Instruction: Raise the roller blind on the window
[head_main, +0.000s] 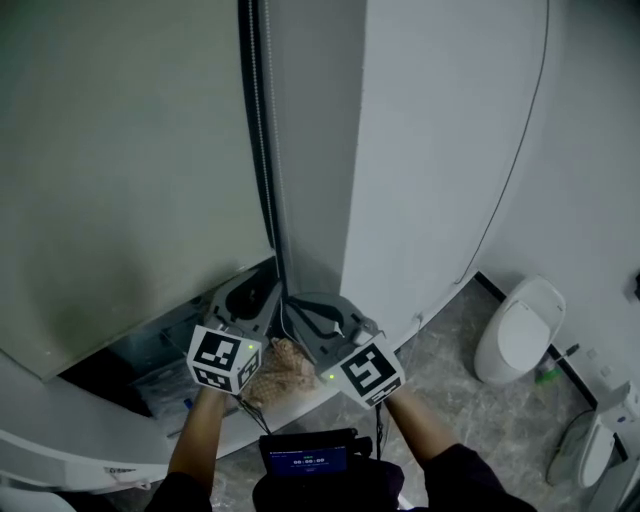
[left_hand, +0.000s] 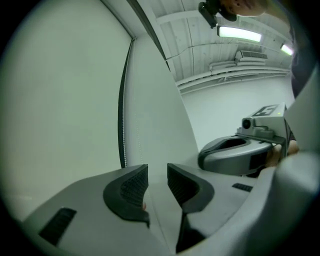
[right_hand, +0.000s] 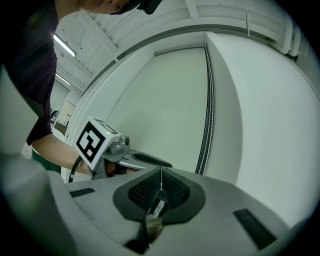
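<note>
Right gripper view, right gripper (right_hand: 160, 176) jaws pinching chain (right_hand: 206, 135)

I see two tongs, the left tongs (left_hand: 157, 186) and the right tongs (right_hand: 160, 186). There is one roller blind (head_main: 130, 150), one bead chain (head_main: 262, 150) and one toilet (head_main: 520, 330).

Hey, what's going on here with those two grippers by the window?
A person holds a gripper in each hand at the lower end of the blind's chain. The right gripper is shut on a thin strand, apparently that chain. The left gripper is open beside it, holding nothing. The blind hangs low.
</note>
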